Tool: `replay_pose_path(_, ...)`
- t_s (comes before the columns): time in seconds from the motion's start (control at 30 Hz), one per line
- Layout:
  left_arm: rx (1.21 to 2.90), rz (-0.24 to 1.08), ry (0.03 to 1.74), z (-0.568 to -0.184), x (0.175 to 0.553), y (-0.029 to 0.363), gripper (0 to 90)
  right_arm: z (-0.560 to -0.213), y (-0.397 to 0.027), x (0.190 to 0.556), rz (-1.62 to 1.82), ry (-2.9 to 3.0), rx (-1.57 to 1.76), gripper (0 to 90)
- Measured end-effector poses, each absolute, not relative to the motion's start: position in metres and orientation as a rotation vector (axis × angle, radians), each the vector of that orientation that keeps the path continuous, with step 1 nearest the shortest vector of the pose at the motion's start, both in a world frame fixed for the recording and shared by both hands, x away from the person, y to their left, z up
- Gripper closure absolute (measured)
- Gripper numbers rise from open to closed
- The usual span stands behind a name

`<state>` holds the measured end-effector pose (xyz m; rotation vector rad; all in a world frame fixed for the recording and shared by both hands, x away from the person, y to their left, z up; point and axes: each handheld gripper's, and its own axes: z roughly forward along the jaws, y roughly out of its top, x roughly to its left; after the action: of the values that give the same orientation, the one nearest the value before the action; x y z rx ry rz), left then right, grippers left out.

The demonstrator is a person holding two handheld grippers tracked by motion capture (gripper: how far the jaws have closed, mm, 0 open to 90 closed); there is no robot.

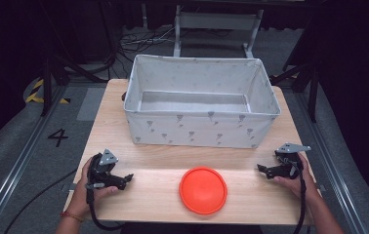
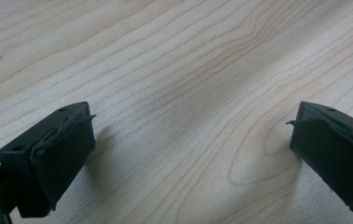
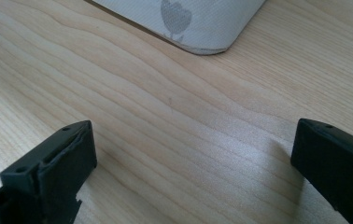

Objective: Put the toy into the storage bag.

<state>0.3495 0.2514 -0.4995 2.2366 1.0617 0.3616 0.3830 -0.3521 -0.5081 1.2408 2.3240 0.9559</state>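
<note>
Disc [image 1: 203, 190] orange, flat on table [image 1: 148, 204] before fabric bin [image 1: 199, 100] | left gripper [image 1: 124, 180], right gripper [image 1: 263, 169] jaws apart, empty | advice: likely pinch rim from side, lift level.

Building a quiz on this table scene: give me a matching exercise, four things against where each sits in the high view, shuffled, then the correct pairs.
Things:
1. orange disc
2. fabric bin
3. left gripper
4. right gripper

Places:
A. far half of the table, behind everything else
B. near the table's right edge, jaws open and empty
C. near edge of the table, midway between the two grippers
D. near the table's left edge, jaws open and empty

Pairs: 1-C, 2-A, 3-D, 4-B
</note>
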Motion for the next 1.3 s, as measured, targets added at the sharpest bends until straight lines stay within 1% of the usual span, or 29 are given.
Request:
replay_pose_path(0.37, 2.234, 0.361, 1.066, -0.500, 0.349, 0.251, 0.1, -0.508, -0.352, 0.382, 0.953, 2.318, 1.254, 0.5)
replay_pose_path(0.43, 2.229, 0.360, 1.081, -0.500, 0.348, 0.252, 0.1, -0.507, -0.351, 0.382, 0.954, 2.327, 1.251, 4.9)
replay_pose_path(0.47, 2.228, 0.363, 1.082, -0.500, 0.348, 0.252, 0.1, -0.505, -0.351, 0.381, 0.953, 2.338, 1.241, 8.4)
replay_pose_path(0.53, 2.228, 0.360, 1.083, -0.500, 0.348, 0.252, 0.1, -0.502, -0.349, 0.379, 0.965, 2.360, 1.219, 19.2)
replay_pose_path(0.6, 2.228, 0.360, 1.084, -0.500, 0.348, 0.252, 0.1, -0.499, -0.347, 0.378, 0.984, 2.390, 1.205, 24.9)
replay_pose_path(0.73, 2.228, 0.359, 1.083, -0.500, 0.348, 0.252, 0.1, -0.493, -0.338, 0.373, 1.019, 2.422, 1.166, 25.5)
replay_pose_path(0.87, 2.232, 0.375, 1.074, -0.499, 0.349, 0.252, 0.1, -0.483, -0.319, 0.363, 1.075, 2.454, 1.095, 24.8)
replay_pose_path(0.9, 2.228, 0.353, 1.085, -0.500, 0.348, 0.252, 0.1, -0.481, -0.314, 0.361, 1.095, 2.469, 1.075, 24.8)
replay_pose_path(0.93, 2.231, 0.370, 1.078, -0.499, 0.349, 0.252, 0.1, -0.478, -0.307, 0.358, 1.113, 2.480, 1.047, 24.6)
replay_pose_path(0.97, 2.227, 0.354, 1.085, -0.500, 0.348, 0.252, 0.1, -0.477, -0.303, 0.357, 1.124, 2.488, 1.033, 24.6)
replay_pose_path(1.17, 2.228, 0.360, 1.084, -0.500, 0.348, 0.252, 0.1, -0.465, -0.263, 0.345, 1.190, 2.552, 0.917, 25.3)
replay_pose_path(1.3, 2.229, 0.361, 1.084, -0.500, 0.348, 0.252, 0.1, -0.462, -0.236, 0.343, 1.244, 2.597, 0.861, 23.6)
